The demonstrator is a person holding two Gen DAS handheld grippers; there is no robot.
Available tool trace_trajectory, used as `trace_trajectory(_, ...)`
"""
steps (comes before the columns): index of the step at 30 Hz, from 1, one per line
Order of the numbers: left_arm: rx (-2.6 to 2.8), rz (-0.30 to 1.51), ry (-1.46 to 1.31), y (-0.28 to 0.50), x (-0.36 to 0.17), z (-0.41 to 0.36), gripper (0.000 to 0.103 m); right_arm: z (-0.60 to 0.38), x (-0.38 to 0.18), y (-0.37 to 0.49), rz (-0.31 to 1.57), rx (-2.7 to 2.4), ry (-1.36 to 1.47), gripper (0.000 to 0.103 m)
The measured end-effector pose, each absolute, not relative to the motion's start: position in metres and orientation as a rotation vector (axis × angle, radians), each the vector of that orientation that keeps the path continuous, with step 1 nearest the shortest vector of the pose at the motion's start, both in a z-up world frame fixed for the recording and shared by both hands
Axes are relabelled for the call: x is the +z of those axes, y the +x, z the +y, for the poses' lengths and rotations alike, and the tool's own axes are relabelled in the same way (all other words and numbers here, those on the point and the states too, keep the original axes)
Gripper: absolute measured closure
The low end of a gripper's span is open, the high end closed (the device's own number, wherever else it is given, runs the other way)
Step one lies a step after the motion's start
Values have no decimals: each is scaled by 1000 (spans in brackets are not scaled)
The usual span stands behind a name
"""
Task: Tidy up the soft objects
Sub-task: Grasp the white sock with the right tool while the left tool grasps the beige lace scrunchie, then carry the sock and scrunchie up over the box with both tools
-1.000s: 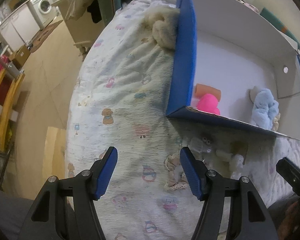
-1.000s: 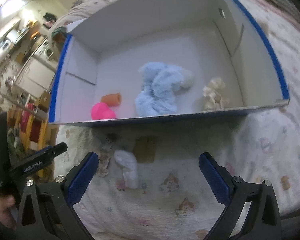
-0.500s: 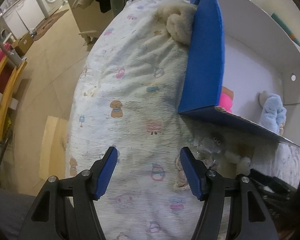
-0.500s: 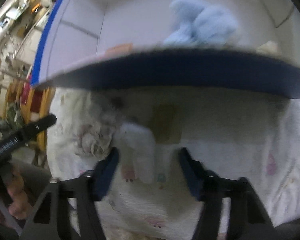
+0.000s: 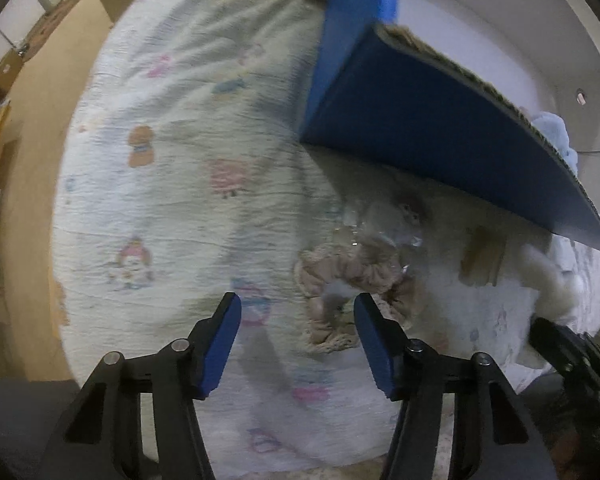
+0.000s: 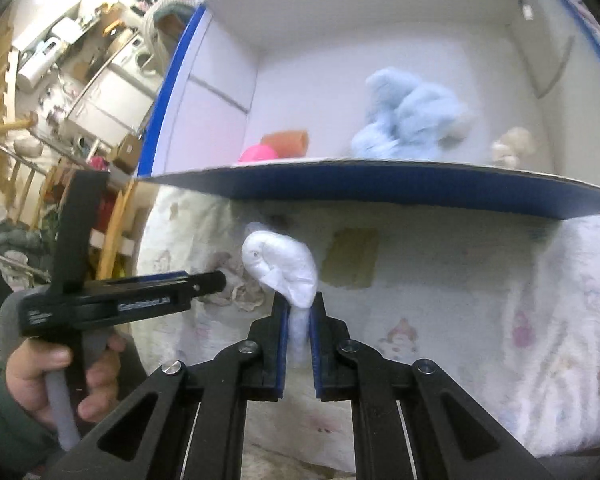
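In the left wrist view, the left gripper (image 5: 296,344) was seen lowered toward the bedspread (image 5: 172,200), far closer to it than a second before. Its jaws had just been narrowed a little but stood apart, with nothing pressed between the pads. The beige scrunchie (image 5: 352,276) lay on the bedspread just ahead of them, touching the inner edge of the right-hand pad, in front of the blue box (image 5: 440,136). A clear plastic wrapper (image 5: 380,228) lay just beyond it. From this it was judged that the scrunchie was being lined up for the next grasp.

In the right wrist view, the right gripper (image 6: 299,332) had been closed from wide open onto the white soft toy (image 6: 282,268), whose lower end was pinched between the pads while its bulk bulged out above them. The toy was outside the box, in front of the near wall. Inside the box, a light blue plush (image 6: 408,120), a pink ball (image 6: 258,155), an orange roll (image 6: 286,142) and a cream piece (image 6: 512,146) had already been placed. The white toy was judged secured and ready to be carried over the wall. The person's hand (image 6: 56,376) was seen on the other gripper's handle.
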State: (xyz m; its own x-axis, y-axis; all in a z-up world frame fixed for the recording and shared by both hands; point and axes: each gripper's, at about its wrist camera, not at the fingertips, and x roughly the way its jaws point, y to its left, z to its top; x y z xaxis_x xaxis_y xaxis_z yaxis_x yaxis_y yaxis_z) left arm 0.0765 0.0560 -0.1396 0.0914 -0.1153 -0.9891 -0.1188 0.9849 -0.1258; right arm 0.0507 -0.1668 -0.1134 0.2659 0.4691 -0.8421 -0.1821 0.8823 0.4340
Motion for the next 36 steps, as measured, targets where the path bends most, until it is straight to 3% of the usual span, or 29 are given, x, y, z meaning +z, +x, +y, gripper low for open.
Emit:
trace_trajectory(3, -14, 1493, -196, 81, -145, 50, 65, -184, -112, 50, 1225, 410, 290, 91)
trace_trajectory(5, -8, 1496, -166, 84, -150, 44, 83, -191, -113, 50, 1228, 387, 304, 91)
trace_trajectory(6, -5, 1497, -153, 85, -151, 41, 96, -193, -114, 50, 1228, 380, 310, 91)
trace_trajectory(20, 57, 1403, -160, 68, -118, 79, 96, -202, -110, 45, 1215, 392, 326, 91)
trace_trajectory(36, 73, 1086, -123, 22, -34, 52, 96, -199, -90, 35, 1159, 431, 320, 91)
